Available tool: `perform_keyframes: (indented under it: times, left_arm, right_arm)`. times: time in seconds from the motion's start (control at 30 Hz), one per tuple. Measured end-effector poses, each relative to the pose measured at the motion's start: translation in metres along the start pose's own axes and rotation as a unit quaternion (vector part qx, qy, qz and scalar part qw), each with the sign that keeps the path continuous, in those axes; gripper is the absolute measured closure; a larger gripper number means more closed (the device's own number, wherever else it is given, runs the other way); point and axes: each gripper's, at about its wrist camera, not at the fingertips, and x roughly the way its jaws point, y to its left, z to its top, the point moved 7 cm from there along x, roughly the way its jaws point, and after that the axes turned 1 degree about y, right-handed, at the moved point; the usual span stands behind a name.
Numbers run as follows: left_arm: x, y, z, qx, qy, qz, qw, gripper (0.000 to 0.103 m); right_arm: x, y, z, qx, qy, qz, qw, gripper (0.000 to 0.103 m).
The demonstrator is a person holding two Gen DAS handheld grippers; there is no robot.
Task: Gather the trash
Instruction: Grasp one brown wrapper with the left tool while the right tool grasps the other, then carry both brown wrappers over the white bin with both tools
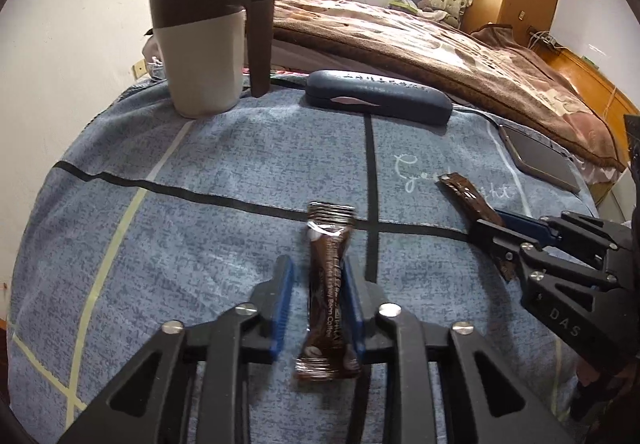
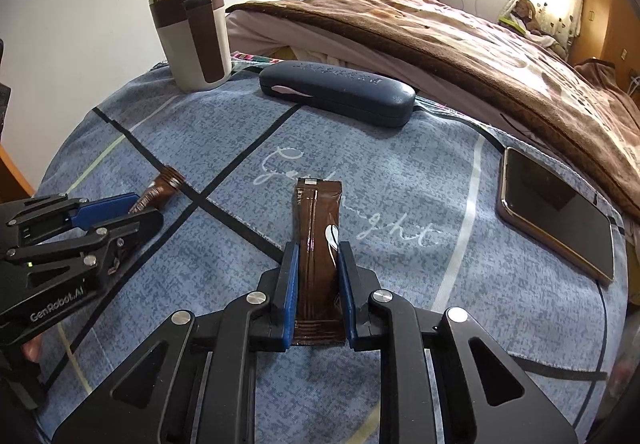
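Note:
Two brown coffee stick wrappers lie on the blue-grey cloth. In the left wrist view, the left gripper (image 1: 318,272) straddles a crumpled wrapper (image 1: 329,284); the right pad touches it and the left pad stands a little off. In the right wrist view, the right gripper (image 2: 318,258) has both blue pads against a flat brown wrapper (image 2: 318,240). That wrapper (image 1: 472,202) and the right gripper (image 1: 492,234) also show at the right in the left wrist view. The left gripper (image 2: 132,214) and its wrapper (image 2: 162,190) show at the left in the right wrist view.
A white and brown lidded mug (image 1: 210,44) stands at the back left. A dark blue glasses case (image 1: 378,96) lies behind the wrappers. A phone (image 2: 556,212) lies at the right edge of the cloth (image 2: 400,204). A bed with a brown blanket (image 2: 460,44) is behind.

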Motion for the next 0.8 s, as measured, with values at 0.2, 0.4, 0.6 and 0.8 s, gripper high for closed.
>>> perform_keyframes:
  times: [0.2, 0.4, 0.6, 0.8]
  left_arm:
    - [-0.002, 0.003, -0.001, -0.006, -0.002, 0.000, 1.0000, 0.086]
    - [-0.011, 0.001, -0.006, -0.008, -0.003, -0.002, 1.0000, 0.087]
    - [-0.032, -0.008, -0.008, -0.002, -0.020, -0.006, 0.9998, 0.087]
    - [-0.060, -0.022, -0.012, 0.005, -0.040, -0.014, 0.9991, 0.087]
  right_arm:
    - [-0.003, -0.004, -0.002, 0.022, -0.004, 0.003, 1.000, 0.082]
    - [-0.013, -0.004, -0.007, 0.041, -0.014, 0.007, 0.999, 0.082]
    - [-0.035, 0.001, -0.012, 0.051, -0.035, 0.013, 0.998, 0.082]
    - [-0.064, 0.001, -0.019, 0.064, -0.057, 0.011, 0.996, 0.082]
